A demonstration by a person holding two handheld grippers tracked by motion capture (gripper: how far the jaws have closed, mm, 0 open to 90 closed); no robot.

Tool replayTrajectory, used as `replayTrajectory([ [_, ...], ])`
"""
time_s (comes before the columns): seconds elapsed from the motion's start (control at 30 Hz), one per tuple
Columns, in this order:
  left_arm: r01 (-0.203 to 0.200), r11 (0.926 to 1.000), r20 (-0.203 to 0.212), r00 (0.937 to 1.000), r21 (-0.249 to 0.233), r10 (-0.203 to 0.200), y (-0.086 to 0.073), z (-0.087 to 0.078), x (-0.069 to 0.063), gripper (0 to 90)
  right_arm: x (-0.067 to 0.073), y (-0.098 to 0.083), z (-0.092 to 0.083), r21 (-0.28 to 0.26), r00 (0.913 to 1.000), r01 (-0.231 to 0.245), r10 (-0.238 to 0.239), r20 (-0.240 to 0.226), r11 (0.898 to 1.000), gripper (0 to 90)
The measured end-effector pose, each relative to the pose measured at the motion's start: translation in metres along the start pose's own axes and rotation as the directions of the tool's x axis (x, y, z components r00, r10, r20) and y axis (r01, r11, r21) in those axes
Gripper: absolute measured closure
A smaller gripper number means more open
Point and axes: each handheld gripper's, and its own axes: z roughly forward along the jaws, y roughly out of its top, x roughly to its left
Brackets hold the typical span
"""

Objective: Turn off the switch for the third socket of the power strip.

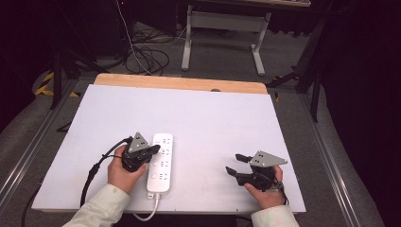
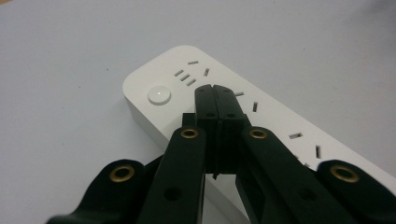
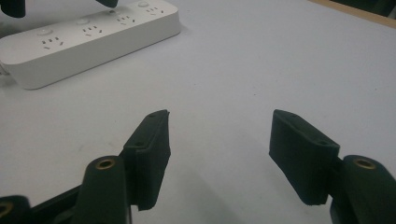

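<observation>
One white power strip (image 1: 160,162) lies near the bench's (image 1: 213,118) near-left corner — long axis running near edge to far edge, cord end toward the near edge. The left gripper (image 2: 215,88) — jaws pressed together — rests over its sockets. The right gripper (image 3: 217,154), jaws spread, sits empty near the near-right corner.

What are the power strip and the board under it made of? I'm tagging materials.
Power strip: probably white moulded plastic, smooth, slightly glossy, with rounded corners and crisp socket slots. Board: matte white sheet, material unclear; a light wooden edge, probably the tabletop beneath, shows at the far side.
</observation>
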Motion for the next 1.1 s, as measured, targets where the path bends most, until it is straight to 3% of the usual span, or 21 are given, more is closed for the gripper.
replayTrajectory([
  [0.2, 0.031, 0.9995, 0.037, 0.9988, 0.002, -0.031, 0.003, -0.007, 0.000, 90.0, 0.000, 0.000, 0.000, -0.001, 1.0000, 0.000, 0.000, -0.001, 1.000, 38.5],
  [0.27, 0.023, 0.9996, 0.043, 0.9988, 0.018, -0.024, 0.005, -0.011, 0.000, 90.0, 0.000, 0.000, 0.000, -0.001, 1.0000, 0.000, 0.000, 0.000, 1.000, 38.5],
  [0.43, 0.034, 0.9994, 0.066, 0.9972, 0.006, -0.035, 0.012, -0.025, 0.000, 90.0, 0.000, 0.000, 0.000, 0.002, 1.0000, 0.001, -0.001, -0.001, 1.000, 38.5],
  [0.8, 0.034, 0.9991, 0.075, 0.9966, -0.025, -0.032, 0.017, -0.037, -0.002, 89.7, 0.000, 0.000, 0.001, 0.002, 1.0000, 0.002, -0.002, -0.001, 1.000, 38.5],
  [0.97, 0.042, 0.9979, 0.077, 0.9963, -0.050, -0.038, 0.019, -0.044, -0.001, 79.2, 0.000, 0.000, 0.001, 0.003, 1.0000, -0.001, 0.001, 0.000, 1.000, 38.5],
  [1.1, 0.015, 0.9980, 0.064, 0.9979, -0.061, -0.011, 0.022, -0.048, -0.001, 66.0, 0.000, 0.000, 0.001, 0.004, 1.0000, -0.001, 0.001, -0.001, 1.000, 38.5],
])
